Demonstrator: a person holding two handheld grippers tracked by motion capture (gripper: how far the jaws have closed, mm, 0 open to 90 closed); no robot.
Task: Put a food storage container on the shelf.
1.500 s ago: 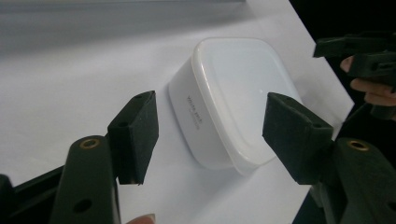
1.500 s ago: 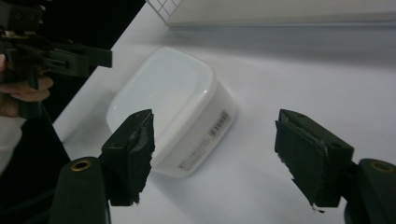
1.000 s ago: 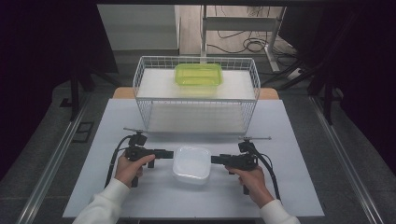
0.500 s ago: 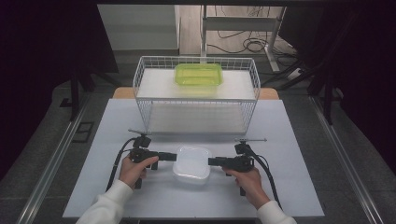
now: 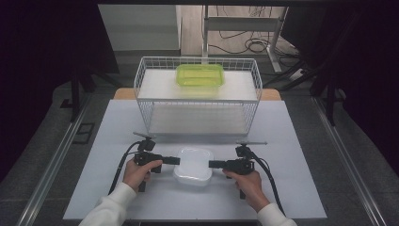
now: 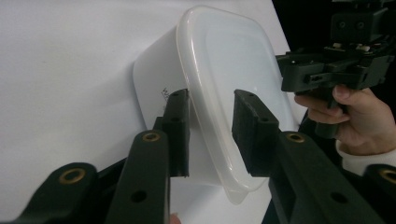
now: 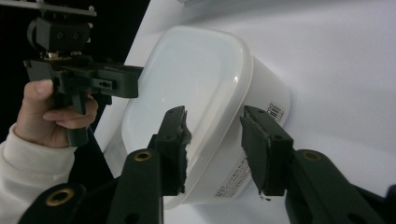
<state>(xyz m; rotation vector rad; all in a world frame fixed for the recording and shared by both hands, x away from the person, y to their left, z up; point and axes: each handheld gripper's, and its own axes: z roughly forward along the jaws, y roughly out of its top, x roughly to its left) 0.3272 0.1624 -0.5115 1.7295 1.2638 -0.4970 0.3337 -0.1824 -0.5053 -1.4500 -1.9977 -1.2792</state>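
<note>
A white lidded container [image 5: 193, 165] sits on the white table top near the front edge. My left gripper [image 5: 176, 160] reaches in from its left end and my right gripper [image 5: 211, 164] from its right end, both turned on their sides. In the left gripper view the container's [image 6: 224, 79] lid rim passes between the jaws of my left gripper [image 6: 211, 95], one pad by the wall, the other over the lid. My right gripper [image 7: 215, 114] straddles the container's [image 7: 187, 88] opposite rim likewise. Both pairs of jaws have just been closing around the rim, and a gap still shows.
A white wire basket [image 5: 141, 89] stands behind the container, across the middle of the table. On the white shelf inside it rests a green lidded box [image 5: 200, 74]. Cables trail from both grippers toward the front edge. Dark floor and metal rails flank the table.
Both grippers have edged inward, so their jaws now reach over the container's two ends and stand narrower. The container stays where it was.
</note>
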